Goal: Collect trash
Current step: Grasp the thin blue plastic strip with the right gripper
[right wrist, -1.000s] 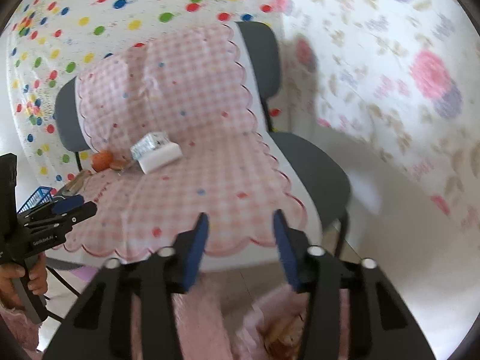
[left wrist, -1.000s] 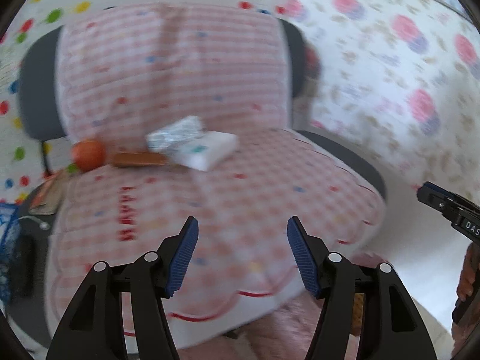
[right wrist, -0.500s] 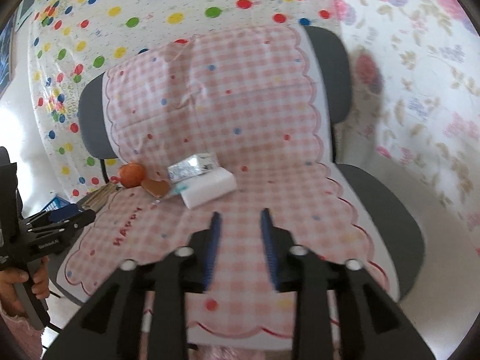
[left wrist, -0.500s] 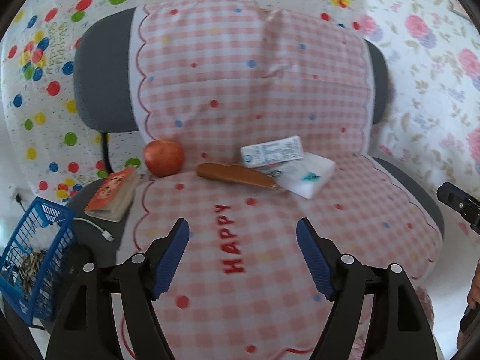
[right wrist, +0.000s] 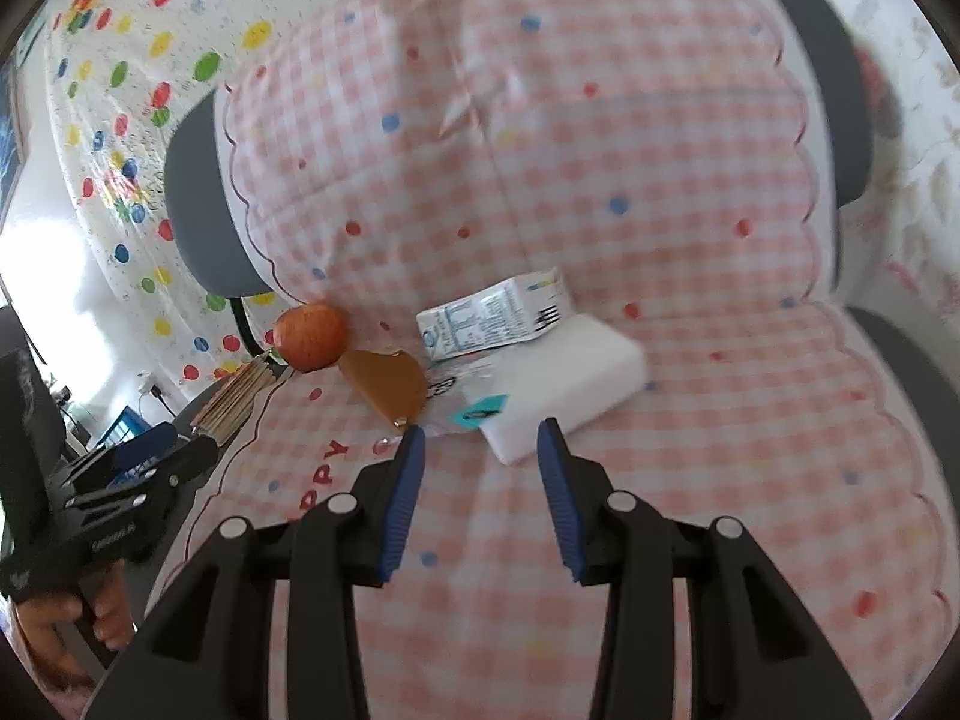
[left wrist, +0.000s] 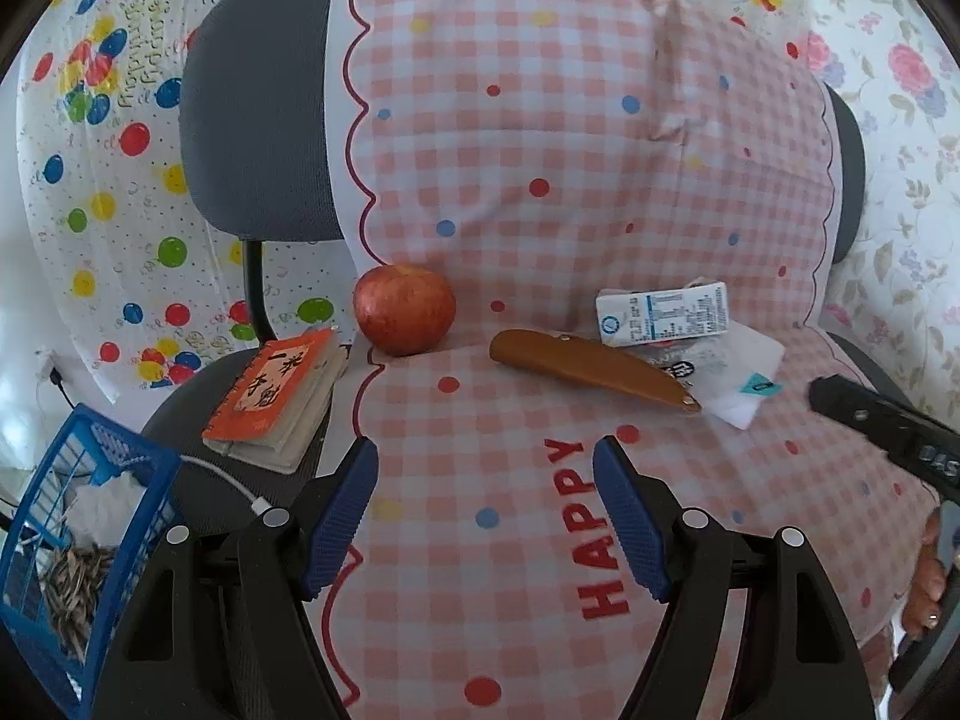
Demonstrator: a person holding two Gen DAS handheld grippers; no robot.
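Here, my left tool [left wrist: 486, 510] hangs over the front of the chair [left wrist: 258, 90], its blue pads spread wide with nothing between them; its jaws have just been opening. Below it lies the pink checked cloth [left wrist: 540, 150] that covers the seat and backrest, with the red word HAPPY running between the pads.

At the back of the seat, where it meets the backrest, the things lie in a row. An apple [left wrist: 404, 309] sits furthest left, on the cloth's scalloped edge. Right of it lies a brown sheath-like thing [left wrist: 591, 372], its far tip touching a white pack [left wrist: 741, 384] with a teal label. A flattened carton [left wrist: 663, 313] rests on the back of that pack, leaning toward the backrest. I cannot tell what the brown thing is.

Left of the cloth, on the bare grey seat, lies an orange notebook [left wrist: 273, 399], with a white cable [left wrist: 222, 474] just in front of it. A blue basket [left wrist: 90, 540] stands low at the left, holding white crumpled paper and some brownish scraps.

My right tool [right wrist: 480, 480] points at the near corner of the white pack [right wrist: 564, 387], its pads parted with nothing gripped; the corner sits just beyond the tips. The view there is blurred.
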